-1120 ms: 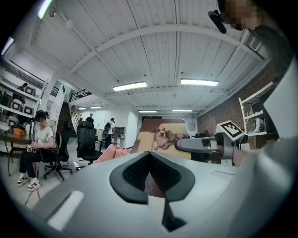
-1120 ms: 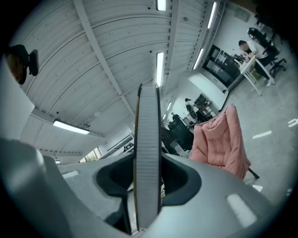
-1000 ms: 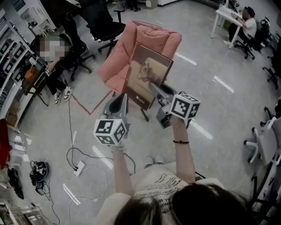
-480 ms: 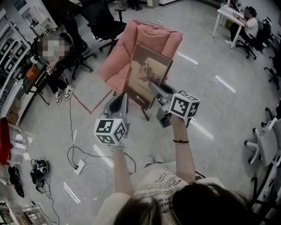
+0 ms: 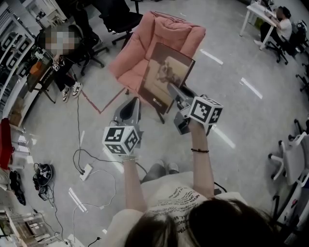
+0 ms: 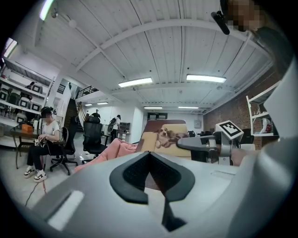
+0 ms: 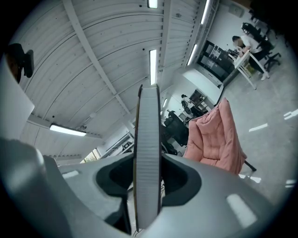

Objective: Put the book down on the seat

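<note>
Cables and a power strip are seen on the grey floor at the lower left of the head view, close by the person's feet. Just above the centre, the left tongs are held out over the floor; in the left gripper view their dark pads are seen pressed together with nothing between them. To their right and slightly farther out, the right tongs are clamped on the book. In the right gripper view the book's page edge is pinched between both pads and rises straight up the middle of the frame. The book is held in the air, tilted, its dog-picture cover turned toward the person, in front of the pink padded chair at the upper middle. Whether its lower edge touches the seat cannot be told. Farther off, a seated person is visible at the upper left, and another at a counter in the upper right corner.
</note>
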Available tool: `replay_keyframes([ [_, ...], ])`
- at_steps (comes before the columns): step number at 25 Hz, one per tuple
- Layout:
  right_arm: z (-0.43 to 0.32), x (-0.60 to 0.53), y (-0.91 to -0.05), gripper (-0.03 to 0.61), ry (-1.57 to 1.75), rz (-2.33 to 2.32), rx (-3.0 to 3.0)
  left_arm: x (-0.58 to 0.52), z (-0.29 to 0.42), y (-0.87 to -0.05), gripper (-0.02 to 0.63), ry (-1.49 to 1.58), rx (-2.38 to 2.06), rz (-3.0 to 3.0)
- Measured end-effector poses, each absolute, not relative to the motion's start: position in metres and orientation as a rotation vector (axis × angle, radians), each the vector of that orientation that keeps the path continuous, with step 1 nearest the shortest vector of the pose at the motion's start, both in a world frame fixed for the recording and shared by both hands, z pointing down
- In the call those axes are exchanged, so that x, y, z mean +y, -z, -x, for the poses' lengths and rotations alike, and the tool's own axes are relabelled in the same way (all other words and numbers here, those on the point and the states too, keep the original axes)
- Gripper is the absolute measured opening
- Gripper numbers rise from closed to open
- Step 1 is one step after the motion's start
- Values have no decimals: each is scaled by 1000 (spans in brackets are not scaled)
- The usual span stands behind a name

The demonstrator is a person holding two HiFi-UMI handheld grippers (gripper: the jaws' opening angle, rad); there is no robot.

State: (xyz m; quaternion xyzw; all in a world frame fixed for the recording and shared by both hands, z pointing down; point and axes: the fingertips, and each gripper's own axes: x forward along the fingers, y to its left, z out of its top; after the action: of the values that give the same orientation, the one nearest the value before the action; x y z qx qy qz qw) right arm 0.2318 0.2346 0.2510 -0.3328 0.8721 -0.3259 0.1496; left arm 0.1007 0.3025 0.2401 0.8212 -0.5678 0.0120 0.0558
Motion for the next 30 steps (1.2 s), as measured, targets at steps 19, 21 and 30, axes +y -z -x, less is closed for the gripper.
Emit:
replay_keyframes([
  [19,-155,151,-276,152,997,1015,2464,215,-14,-266,2,-34,-1665,-2473],
  [21,-138,140,-281,152,1010,1035,2455,201,5,-269,2,-39,-1644,-2476],
  [30,-70,93,-298,152,1041,1106,2402,149,78,-285,2,-75,-1560,-2492],
])
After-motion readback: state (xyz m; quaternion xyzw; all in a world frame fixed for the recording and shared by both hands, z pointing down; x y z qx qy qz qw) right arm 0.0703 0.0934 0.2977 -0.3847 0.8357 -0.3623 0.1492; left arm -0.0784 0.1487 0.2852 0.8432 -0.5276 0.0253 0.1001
